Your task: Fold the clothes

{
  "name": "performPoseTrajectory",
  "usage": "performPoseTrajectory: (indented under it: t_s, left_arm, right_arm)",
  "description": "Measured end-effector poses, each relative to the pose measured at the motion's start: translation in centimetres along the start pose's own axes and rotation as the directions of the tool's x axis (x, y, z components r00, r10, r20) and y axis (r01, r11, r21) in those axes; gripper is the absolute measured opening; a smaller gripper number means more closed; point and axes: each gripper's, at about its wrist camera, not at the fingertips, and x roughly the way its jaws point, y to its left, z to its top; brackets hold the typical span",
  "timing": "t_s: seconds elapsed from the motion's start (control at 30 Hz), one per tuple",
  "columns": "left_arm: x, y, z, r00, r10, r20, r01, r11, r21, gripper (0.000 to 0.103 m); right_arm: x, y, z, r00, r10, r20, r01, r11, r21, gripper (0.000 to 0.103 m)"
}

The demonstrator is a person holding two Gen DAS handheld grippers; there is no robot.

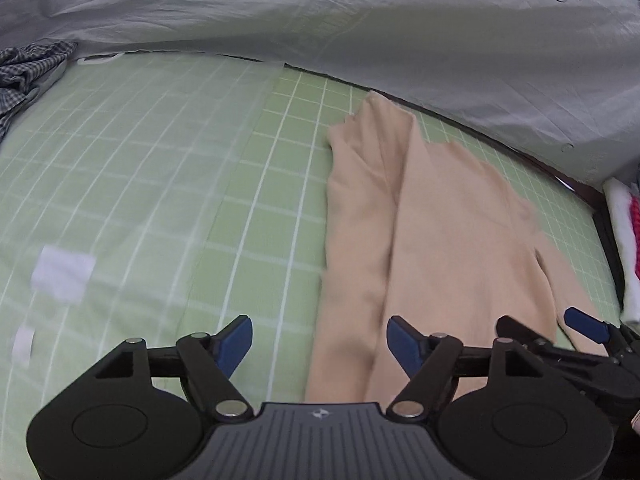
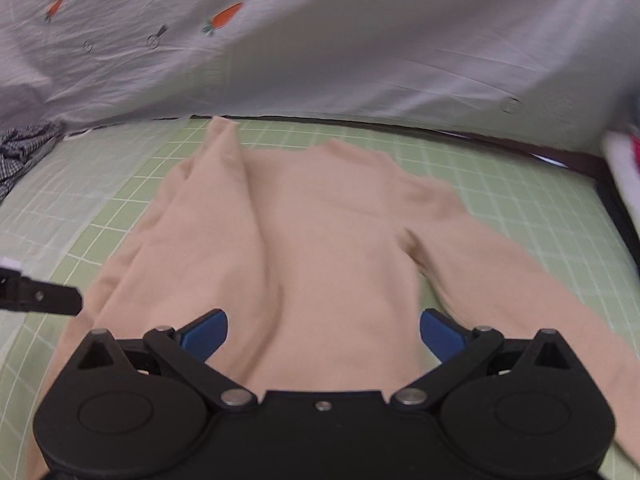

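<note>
A peach long-sleeved top [image 2: 328,232] lies flat on a green checked sheet [image 1: 160,180]. One sleeve is folded in along its left side, and the other stretches out toward the lower right. My right gripper [image 2: 324,332] hovers open over the top's near hem with nothing between its blue pads. My left gripper [image 1: 322,340] is open too, straddling the top's [image 1: 420,220] left edge above the cloth without gripping it. One blue pad [image 1: 586,326] of the right gripper shows at the right edge of the left wrist view.
A dark checked garment [image 1: 28,68] is bunched at the far left. A pale cloth with carrot prints [image 1: 360,20] rises behind the sheet. A white and pink bundle [image 1: 624,240] sits at the right edge. White patches [image 1: 64,276] lie on the sheet at the left.
</note>
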Motion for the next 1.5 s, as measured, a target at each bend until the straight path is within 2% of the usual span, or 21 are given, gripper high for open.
performPoseTrajectory:
  t_s: [0.23, 0.4, 0.53, 0.73, 0.87, 1.0, 1.1, 1.2, 1.3, 1.5]
  left_arm:
    - [3.9, 0.2, 2.9, 1.000, 0.029, -0.011, -0.030, 0.998, -0.063, 0.075]
    - [5.0, -1.0, 3.5, 0.997, 0.071, 0.012, -0.070, 0.997, -0.020, 0.082]
    - [5.5, -1.7, 4.1, 0.995, 0.101, 0.016, -0.101, 0.995, -0.003, 0.085]
    - [6.5, -2.8, 4.5, 0.990, 0.141, 0.022, -0.142, 0.988, 0.055, 0.093]
    - [6.6, -3.1, 4.9, 0.988, 0.157, 0.006, -0.157, 0.986, 0.054, 0.093]
    - [5.8, -3.1, 4.9, 0.989, 0.150, -0.001, -0.150, 0.988, 0.033, 0.093]
    - [4.6, -3.5, 4.3, 0.987, 0.158, 0.007, -0.158, 0.986, 0.046, 0.093]
    - [3.2, -3.7, 3.3, 0.988, 0.154, 0.006, -0.155, 0.987, 0.044, 0.093]
    - [1.7, -3.9, 1.8, 0.990, 0.139, 0.001, -0.139, 0.989, 0.049, 0.093]
    - [-0.2, -4.2, -2.4, 0.992, 0.122, -0.040, -0.119, 0.991, 0.069, 0.093]
  right_arm:
    - [5.2, 2.0, 4.4, 0.999, 0.031, 0.021, -0.029, 0.996, -0.087, 0.103]
    - [8.9, 2.7, 6.9, 0.998, 0.044, 0.037, -0.039, 0.993, -0.114, 0.103]
    - [11.9, 2.6, 8.2, 0.997, 0.070, 0.023, -0.068, 0.994, -0.083, 0.103]
    - [13.7, 2.4, 9.1, 0.994, 0.104, 0.037, -0.101, 0.991, -0.087, 0.103]
    - [12.4, 1.4, 9.0, 0.995, 0.088, 0.044, -0.085, 0.994, -0.071, 0.103]
    - [9.1, -1.9, 8.2, 0.995, 0.056, 0.078, -0.056, 0.998, 0.001, 0.103]
    - [6.1, -5.4, 6.5, 0.996, -0.008, 0.090, 0.001, 0.997, 0.075, 0.103]
    - [3.8, -8.9, 3.7, 0.993, -0.103, 0.062, 0.094, 0.986, 0.140, 0.103]
    - [1.5, -12.5, 0.2, 0.979, -0.202, 0.005, 0.195, 0.953, 0.233, 0.103]
    - [-3.2, -18.4, -5.9, 0.937, -0.338, -0.087, 0.343, 0.850, 0.400, 0.103]
